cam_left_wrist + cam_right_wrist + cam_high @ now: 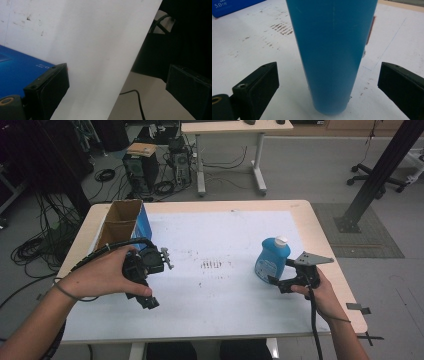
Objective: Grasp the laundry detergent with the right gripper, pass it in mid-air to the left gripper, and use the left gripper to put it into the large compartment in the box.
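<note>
White table sheet (pixel 249 57) bears the bottle (pixel 332 50) between spread jaws.

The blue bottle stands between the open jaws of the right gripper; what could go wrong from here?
1. The blue bottle is tall and stands upright on the white sheet. If one jaw of the right gripper touches first, it may tip over.
2. The bottle sits nearer the left jaw in the right gripper view, so an uneven close could push it sideways.
3. Its smooth, narrowing body might slip when lifted.
</note>
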A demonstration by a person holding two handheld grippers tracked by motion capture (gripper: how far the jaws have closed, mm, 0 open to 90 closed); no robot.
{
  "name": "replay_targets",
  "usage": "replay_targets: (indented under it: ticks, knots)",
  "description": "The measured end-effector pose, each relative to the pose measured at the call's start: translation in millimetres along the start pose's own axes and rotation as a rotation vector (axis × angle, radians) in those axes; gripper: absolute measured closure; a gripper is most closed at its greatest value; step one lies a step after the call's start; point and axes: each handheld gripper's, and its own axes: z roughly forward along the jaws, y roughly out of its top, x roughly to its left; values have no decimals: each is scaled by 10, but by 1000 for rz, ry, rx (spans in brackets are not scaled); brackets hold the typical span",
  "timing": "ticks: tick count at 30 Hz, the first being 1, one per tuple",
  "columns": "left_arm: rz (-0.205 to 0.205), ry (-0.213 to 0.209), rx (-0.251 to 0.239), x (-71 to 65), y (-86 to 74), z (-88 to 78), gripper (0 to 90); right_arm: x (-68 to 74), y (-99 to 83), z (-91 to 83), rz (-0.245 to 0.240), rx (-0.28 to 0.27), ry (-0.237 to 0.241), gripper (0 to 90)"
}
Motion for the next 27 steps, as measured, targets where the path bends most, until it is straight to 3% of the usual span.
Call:
replay_targets:
  ticks: [27]
  knots:
    - [4,-3,5,-17,35,-5,50,17,-3,202,-20,-55,-12,31]
